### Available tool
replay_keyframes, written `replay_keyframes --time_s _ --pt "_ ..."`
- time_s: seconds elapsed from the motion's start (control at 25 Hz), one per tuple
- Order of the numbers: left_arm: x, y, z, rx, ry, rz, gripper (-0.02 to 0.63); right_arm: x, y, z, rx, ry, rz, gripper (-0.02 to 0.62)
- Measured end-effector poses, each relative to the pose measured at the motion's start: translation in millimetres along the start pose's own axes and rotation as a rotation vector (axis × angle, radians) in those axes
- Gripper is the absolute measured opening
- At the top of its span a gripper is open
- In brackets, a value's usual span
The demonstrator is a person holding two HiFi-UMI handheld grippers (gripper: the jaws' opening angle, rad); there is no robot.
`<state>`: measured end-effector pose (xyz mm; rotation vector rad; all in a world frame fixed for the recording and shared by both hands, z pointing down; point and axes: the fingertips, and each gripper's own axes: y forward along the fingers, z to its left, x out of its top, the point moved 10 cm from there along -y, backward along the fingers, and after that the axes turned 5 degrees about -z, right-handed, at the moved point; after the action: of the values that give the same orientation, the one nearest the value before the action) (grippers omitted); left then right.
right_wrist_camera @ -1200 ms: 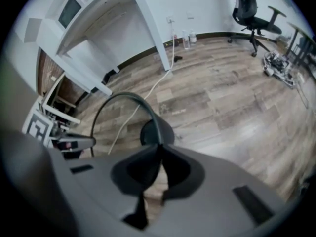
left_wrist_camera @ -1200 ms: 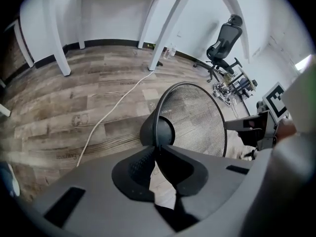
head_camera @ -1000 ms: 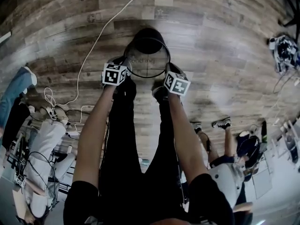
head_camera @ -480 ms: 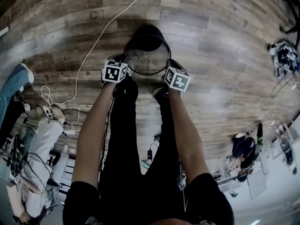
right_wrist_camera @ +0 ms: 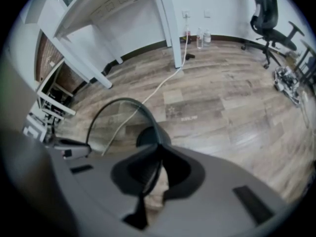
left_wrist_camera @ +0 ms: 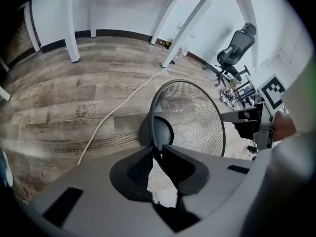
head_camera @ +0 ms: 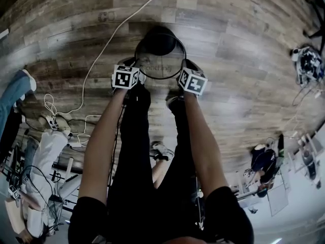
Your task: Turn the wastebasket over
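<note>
The black mesh wastebasket (head_camera: 160,65) stands on the wood floor with its open rim up and its dark bottom visible inside. My left gripper (head_camera: 137,75) is at the rim's left side. In the left gripper view the wastebasket (left_wrist_camera: 192,117) has its rim between the left gripper (left_wrist_camera: 157,151) jaws, which have just been opening and now show a gap beside the wire. My right gripper (head_camera: 182,75) is at the rim's right side. In the right gripper view the right gripper (right_wrist_camera: 158,154) is shut on the wastebasket (right_wrist_camera: 123,101) rim.
A white cable (head_camera: 109,39) runs across the floor past the basket's left. My own legs and shoes are just below the basket. Bystanders and gear lie at the left (head_camera: 45,146) and lower right. White table legs (left_wrist_camera: 66,33) and an office chair (left_wrist_camera: 237,48) stand farther off.
Both grippers have shifted slightly with the basket's rim, the right one a little toward the basket. Bystanders behind me have moved; a shoe now shows between my legs.
</note>
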<state>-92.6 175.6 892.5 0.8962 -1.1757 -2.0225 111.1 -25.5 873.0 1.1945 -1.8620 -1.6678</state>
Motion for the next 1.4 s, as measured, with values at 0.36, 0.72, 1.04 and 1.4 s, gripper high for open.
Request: replay_keyframes --time_s 0.36,0.72,1.04,1.4 --pt "8.9 3.9 2.0 -0.029 0.021 -0.013 0.101 10.2 7.0 0.4 -0.029 -0.012 0.008 0.054" --pt "5.7 -2.9 -7.2 -0.025 -0.043 -0.01 0.184 11.4 1.8 5.9 -0.052 -0.041 0.004 0.129" --pt "10.2 -46.1 -16.0 0.031 -0.111 -0.076 0.178 21.5 -43.0 21.3 -0.045 -0.114 -0.027 0.13" --pt "28.5 -135.3 -70.4 0.038 -0.152 -0.199 0.035 40.5 -122.5 55.7 0.089 -0.227 -0.033 0.038"
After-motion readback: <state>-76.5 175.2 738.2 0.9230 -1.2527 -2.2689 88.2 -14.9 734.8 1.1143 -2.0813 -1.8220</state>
